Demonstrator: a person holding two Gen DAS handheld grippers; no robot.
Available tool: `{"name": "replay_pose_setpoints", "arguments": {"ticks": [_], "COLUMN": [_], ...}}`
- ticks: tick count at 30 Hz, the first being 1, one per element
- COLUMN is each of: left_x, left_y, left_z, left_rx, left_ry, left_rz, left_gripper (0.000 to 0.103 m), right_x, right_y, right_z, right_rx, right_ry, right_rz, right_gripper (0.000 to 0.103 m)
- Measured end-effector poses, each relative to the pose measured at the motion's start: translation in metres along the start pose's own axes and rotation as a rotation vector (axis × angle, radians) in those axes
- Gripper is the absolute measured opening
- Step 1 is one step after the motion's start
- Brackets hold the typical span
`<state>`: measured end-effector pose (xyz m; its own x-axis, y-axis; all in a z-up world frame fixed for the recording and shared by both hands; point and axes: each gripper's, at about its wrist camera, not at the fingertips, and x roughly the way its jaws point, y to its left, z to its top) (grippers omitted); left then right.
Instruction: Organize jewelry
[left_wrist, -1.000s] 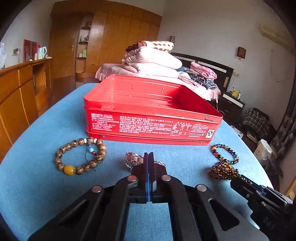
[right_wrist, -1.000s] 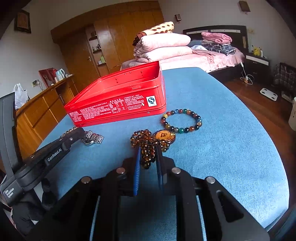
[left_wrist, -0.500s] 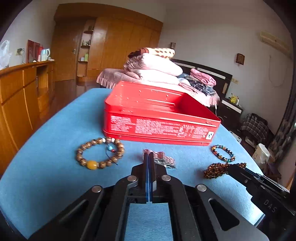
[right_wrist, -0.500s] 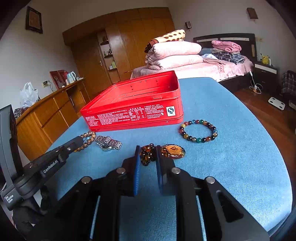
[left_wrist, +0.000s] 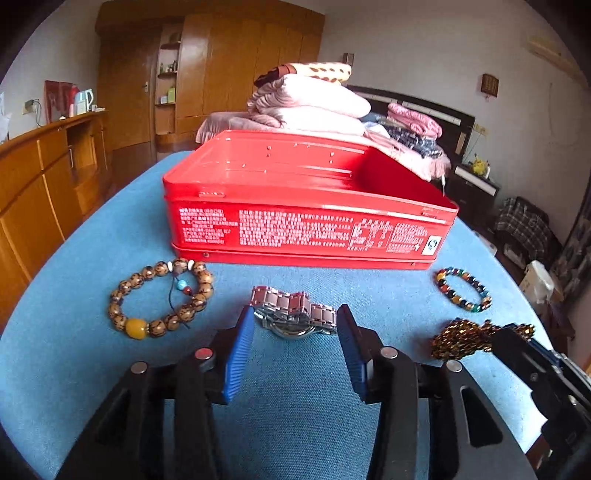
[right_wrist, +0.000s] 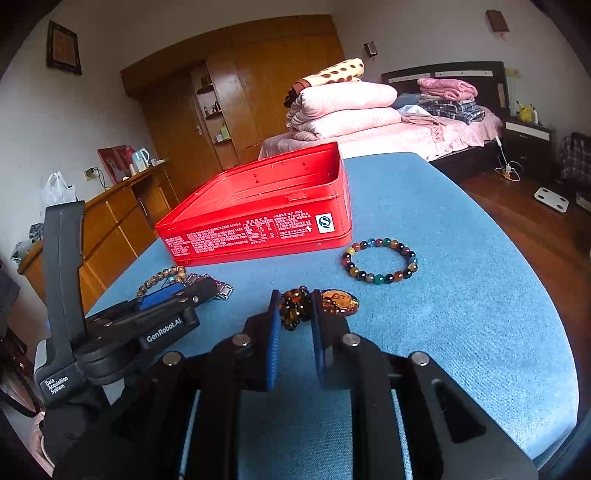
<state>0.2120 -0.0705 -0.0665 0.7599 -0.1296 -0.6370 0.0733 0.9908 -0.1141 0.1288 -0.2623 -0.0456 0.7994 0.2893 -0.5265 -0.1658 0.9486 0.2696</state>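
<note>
While left tool (left_wrist: 295, 332) gapes around watch (left_wrist: 293, 314), right tool (right_wrist: 294, 314) pinches amber necklace (right_wrist: 295, 304)

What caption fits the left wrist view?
Open left gripper brackets a metal watch before an open red tin.

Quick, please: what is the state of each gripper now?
Left gripper: open, around the metal watch.
Right gripper: partly closed around the amber bead necklace; firm grip cannot be told.

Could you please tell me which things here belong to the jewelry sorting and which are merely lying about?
Job: red tin, metal watch, wooden bead bracelet, multicolored bead bracelet, amber bead necklace.
Lying about: folded bedding, kettle, plastic bag.
</note>
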Motion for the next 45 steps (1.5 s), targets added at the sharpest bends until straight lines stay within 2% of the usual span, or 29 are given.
{"name": "replay_pose_setpoints", "arguments": {"ticks": [3,5,6,7,8,13,19,23,24,26,30,42,45], "left_x": [0.005,0.005,0.005,0.003,0.003,-0.004,-0.019,-0.015,-0.015,-0.014,-0.013,0.007,0.008], "left_y": [0.002,0.003,0.002,0.002,0.001,0.007,0.013,0.015,0.015,0.012,0.007,0.001,0.005], "left_z": [0.001,0.001,0.001,0.0,-0.001,-0.003,-0.002,0.0,0.0,0.0,0.002,0.016,0.013], "left_rx": [-0.009,-0.017,-0.011,-0.007,-0.001,-0.026,-0.036,-0.028,-0.032,-0.024,-0.009,-0.005,-0.022], "left_ry": [0.03,0.024,0.02,0.011,0.007,-0.029,-0.096,-0.076,-0.07,-0.071,-0.073,-0.004,0.006], "left_rz": [-0.006,-0.027,-0.028,-0.021,-0.031,-0.065,-0.068,-0.06,-0.059,-0.053,-0.049,-0.042,-0.046], "left_gripper": [0.044,0.028,0.023,0.009,0.0,0.0,0.0,0.0,0.002,0.011,0.013,0.013,0.002], "right_x": [-0.001,0.0,0.0,0.0,0.001,0.001,0.003,0.003,0.004,0.005,0.005,0.003,0.002], "right_y": [0.0,0.0,0.001,0.001,0.002,0.002,0.001,0.001,0.001,0.001,0.0,-0.006,-0.007], "right_z": [-0.001,-0.001,-0.001,-0.001,0.0,0.0,0.0,0.0,0.0,-0.001,-0.001,-0.001,-0.001], "right_rx": [0.002,0.002,0.001,0.0,-0.001,-0.001,-0.004,-0.005,-0.005,-0.005,-0.001,0.018,0.02], "right_ry": [-0.001,0.0,0.0,0.0,0.0,0.0,0.001,0.002,0.003,0.004,0.006,0.002,0.002], "right_rz": [0.0,0.0,0.0,-0.001,-0.001,-0.004,-0.005,-0.005,-0.004,-0.004,0.0,0.011,0.011], "right_gripper": [0.014,0.014,0.014,0.014,0.014,0.014,0.014,0.014,0.014,0.014,0.014,0.014,0.014]}}
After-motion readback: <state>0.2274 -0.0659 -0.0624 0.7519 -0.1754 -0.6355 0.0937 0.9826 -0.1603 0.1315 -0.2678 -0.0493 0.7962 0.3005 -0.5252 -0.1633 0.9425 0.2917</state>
